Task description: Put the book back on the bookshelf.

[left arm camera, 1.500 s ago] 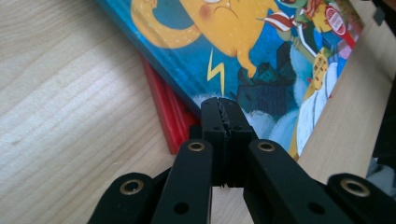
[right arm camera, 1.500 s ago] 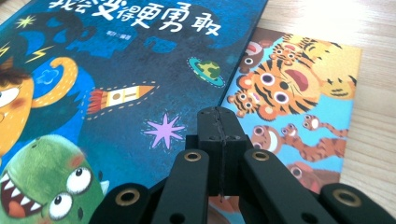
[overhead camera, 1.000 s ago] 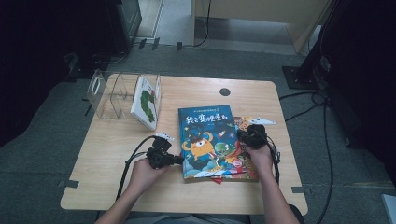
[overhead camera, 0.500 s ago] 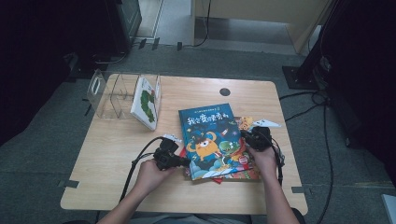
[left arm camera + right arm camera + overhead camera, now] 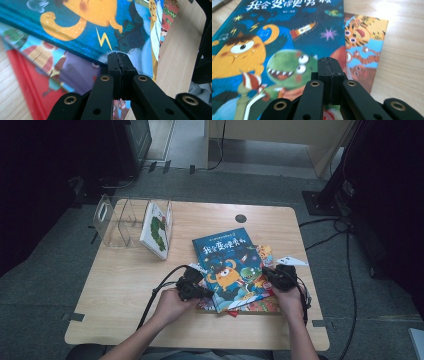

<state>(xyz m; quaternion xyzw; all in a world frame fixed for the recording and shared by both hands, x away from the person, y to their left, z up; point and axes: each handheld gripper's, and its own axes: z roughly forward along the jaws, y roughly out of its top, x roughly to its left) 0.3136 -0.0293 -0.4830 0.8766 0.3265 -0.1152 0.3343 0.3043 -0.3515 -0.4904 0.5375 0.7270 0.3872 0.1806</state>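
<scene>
Far left of desk (image 5: 125, 285): clear rack (image 5: 116, 220) with dividers, a white book (image 5: 156, 231) with a green picture leaning in its right end, well apart from the hands.

Left tool (image 5: 192, 287), high view: at the left edge of the blue book (image 5: 225, 265), cable looping back toward the person. Left gripper view: jaws pressed together, nothing between them, tip at the blue cover's edge (image 5: 105, 37); whether it touches I cannot tell. Red-bordered book (image 5: 37, 75) lies under the blue one, sticking out below.

Centre: blue book flat on the pile, turned askew, monster and dinosaur on the cover. It is the top of a stack near the desk's front edge.

Right tool (image 5: 280, 276): at the blue book's right edge. Right gripper view: jaws together, empty, tip (image 5: 329, 65) over the dinosaur. Tiger book (image 5: 364, 42) shows from beneath on the right. White paper (image 5: 291, 261) lies just beyond the right hand.

Surface: pale wood desk, round cable hole (image 5: 240, 218) near the back. Grey carpet around; cables on the floor at right; dark room edges.
</scene>
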